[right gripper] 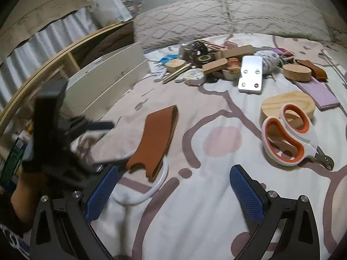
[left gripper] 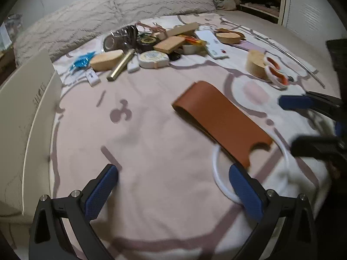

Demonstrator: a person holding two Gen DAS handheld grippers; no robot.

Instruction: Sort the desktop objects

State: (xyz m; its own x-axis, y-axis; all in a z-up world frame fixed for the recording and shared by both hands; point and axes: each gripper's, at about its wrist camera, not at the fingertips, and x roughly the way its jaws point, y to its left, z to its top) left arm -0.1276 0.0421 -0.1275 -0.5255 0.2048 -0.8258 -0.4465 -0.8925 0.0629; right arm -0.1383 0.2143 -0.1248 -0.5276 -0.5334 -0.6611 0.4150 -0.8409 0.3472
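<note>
Grey quilted pillows; white curtain.

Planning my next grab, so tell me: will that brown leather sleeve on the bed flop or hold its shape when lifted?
The brown leather sleeve looks thin and flat, so it probably bends when gripped at one end. Its smooth face may slip. The white ring under its notched end could drag along.

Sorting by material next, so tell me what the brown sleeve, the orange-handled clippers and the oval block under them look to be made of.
Brown sleeve: likely leather or faux leather; matte tan, flat, folded at one end, notch cut in the other.
Orange-handled clippers: glossy white plastic handles with orange lining, probably rubbery; dark metal jaws at the tip.
Oval block: pale unfinished wood, with faint grain lines on top.
</note>
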